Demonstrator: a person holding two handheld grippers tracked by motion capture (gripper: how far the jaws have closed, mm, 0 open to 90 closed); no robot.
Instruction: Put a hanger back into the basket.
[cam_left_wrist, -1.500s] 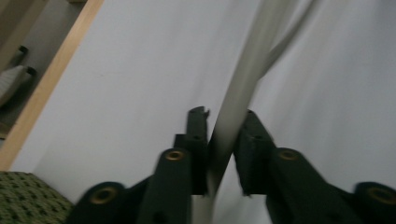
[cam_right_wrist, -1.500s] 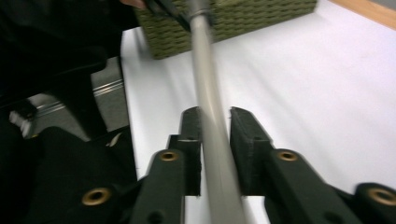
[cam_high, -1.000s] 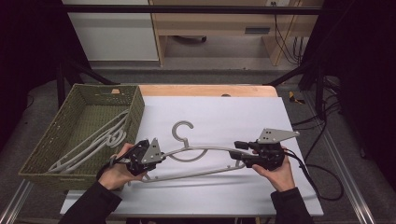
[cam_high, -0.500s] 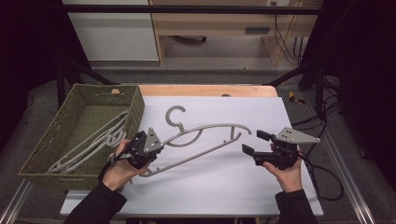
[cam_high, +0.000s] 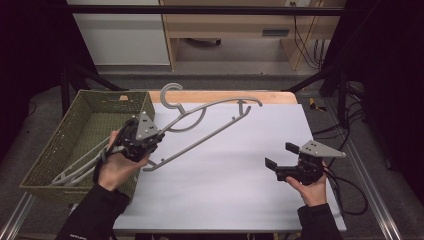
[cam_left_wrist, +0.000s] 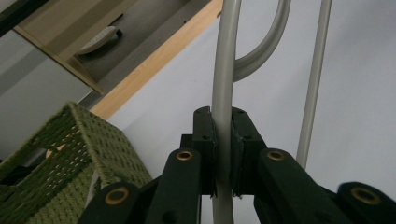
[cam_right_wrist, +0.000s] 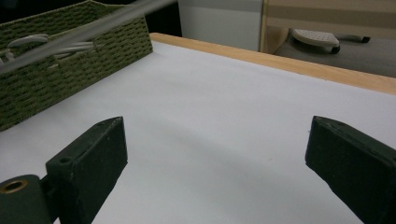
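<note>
Desk (cam_high: 225, 200) had a white top with a bare wooden strip (cam_high: 280, 96) along its far edge; same strip seen in the right gripper view (cam_right_wrist: 280, 63). Grey floor (cam_high: 225, 80) lay beyond it. A white cabinet (cam_high: 120, 35) stood at back left, with a wooden shelf unit (cam_high: 235, 25) beside it. Cables (cam_high: 305, 30) hung at the unit's right end. A pale footed base (cam_right_wrist: 315, 37) rested on the floor under the unit. A black frame bar (cam_high: 200, 9) crossed the top. A metal rail (cam_high: 370, 185) ran along the desk's right side.

No readable text, labels, brands or numbers anywhere.
</note>
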